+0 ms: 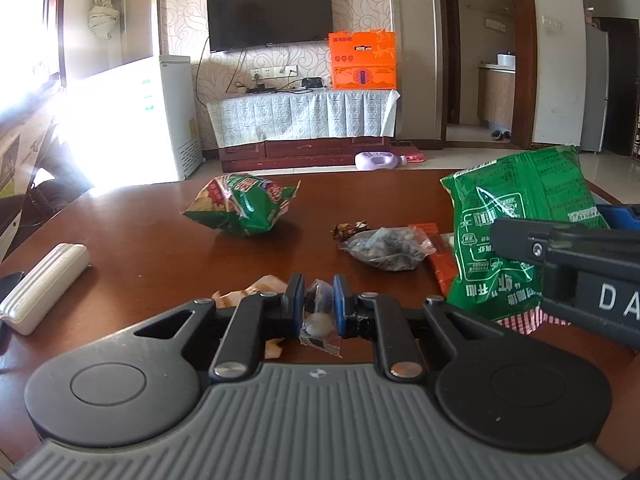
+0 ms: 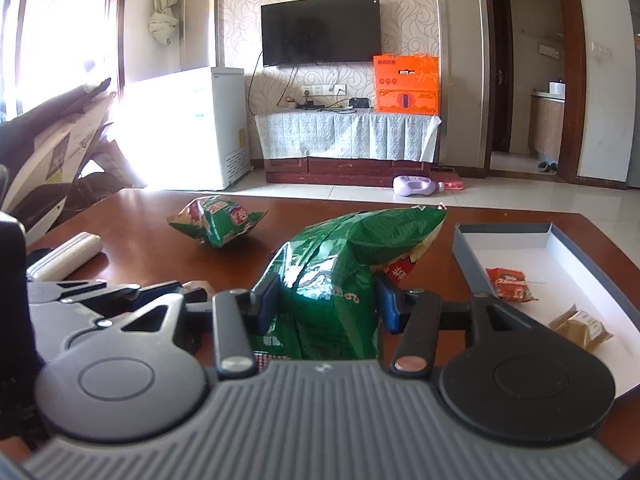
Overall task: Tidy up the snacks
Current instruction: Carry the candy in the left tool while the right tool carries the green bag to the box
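My left gripper (image 1: 318, 296) is shut on a small clear-wrapped snack (image 1: 318, 312) just above the brown table (image 1: 140, 240). My right gripper (image 2: 326, 300) is shut on a large green chip bag (image 2: 340, 272), held upright; the bag also shows at the right of the left wrist view (image 1: 516, 232). A second green chip bag (image 1: 240, 204) lies further back on the table, also in the right wrist view (image 2: 216, 220). A shallow white box with grey walls (image 2: 520, 248) at the right holds a red snack packet (image 2: 510, 284) and a tan snack packet (image 2: 582, 328).
A clear bag of dark snacks (image 1: 384, 250), a small dark candy (image 1: 348, 230) and a red packet (image 1: 442, 264) lie mid-table. An orange wrapper (image 1: 248, 294) lies under the left gripper. A white ribbed case (image 1: 44, 288) sits at the table's left edge.
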{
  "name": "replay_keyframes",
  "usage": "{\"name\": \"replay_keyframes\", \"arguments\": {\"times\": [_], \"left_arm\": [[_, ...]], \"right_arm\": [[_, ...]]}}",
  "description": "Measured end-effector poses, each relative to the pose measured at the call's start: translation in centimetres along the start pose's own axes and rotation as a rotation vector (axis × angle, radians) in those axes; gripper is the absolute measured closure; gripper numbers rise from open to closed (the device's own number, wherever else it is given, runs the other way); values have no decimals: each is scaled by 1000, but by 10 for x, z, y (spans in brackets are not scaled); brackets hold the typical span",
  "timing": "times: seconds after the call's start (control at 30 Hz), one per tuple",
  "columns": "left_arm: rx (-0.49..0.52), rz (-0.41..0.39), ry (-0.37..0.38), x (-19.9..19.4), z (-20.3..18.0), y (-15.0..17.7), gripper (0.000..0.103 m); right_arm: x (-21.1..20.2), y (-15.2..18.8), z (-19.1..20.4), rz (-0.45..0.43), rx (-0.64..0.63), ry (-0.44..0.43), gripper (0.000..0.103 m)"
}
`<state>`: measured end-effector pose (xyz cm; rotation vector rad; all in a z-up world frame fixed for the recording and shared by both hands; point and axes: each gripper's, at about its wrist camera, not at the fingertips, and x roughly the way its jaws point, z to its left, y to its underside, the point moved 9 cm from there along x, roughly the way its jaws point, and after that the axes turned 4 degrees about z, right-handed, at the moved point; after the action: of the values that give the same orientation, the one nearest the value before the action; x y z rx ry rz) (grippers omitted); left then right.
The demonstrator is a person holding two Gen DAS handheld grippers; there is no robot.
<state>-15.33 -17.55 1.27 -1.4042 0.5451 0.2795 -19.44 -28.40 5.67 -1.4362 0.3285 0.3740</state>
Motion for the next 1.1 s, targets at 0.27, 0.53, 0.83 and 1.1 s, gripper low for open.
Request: {"name": "replay_keyframes", "arguments": {"times": [0.27, 0.53, 0.83, 1.1], "left_arm": [[-10, 4, 44, 1, -22, -8, 85], [3, -11, 80, -1, -49, -20, 85], [28, -34, 123, 5, -80, -41, 85], [48, -60, 170, 12, -115, -63, 85]], "right_arm": [[-7, -7, -20, -24, 12, 24, 50], [-12, -14, -40, -50, 16, 54, 50], [-15, -18, -71, -65, 18, 100, 50], [-16, -15, -99, -62, 28, 136, 50]]}}
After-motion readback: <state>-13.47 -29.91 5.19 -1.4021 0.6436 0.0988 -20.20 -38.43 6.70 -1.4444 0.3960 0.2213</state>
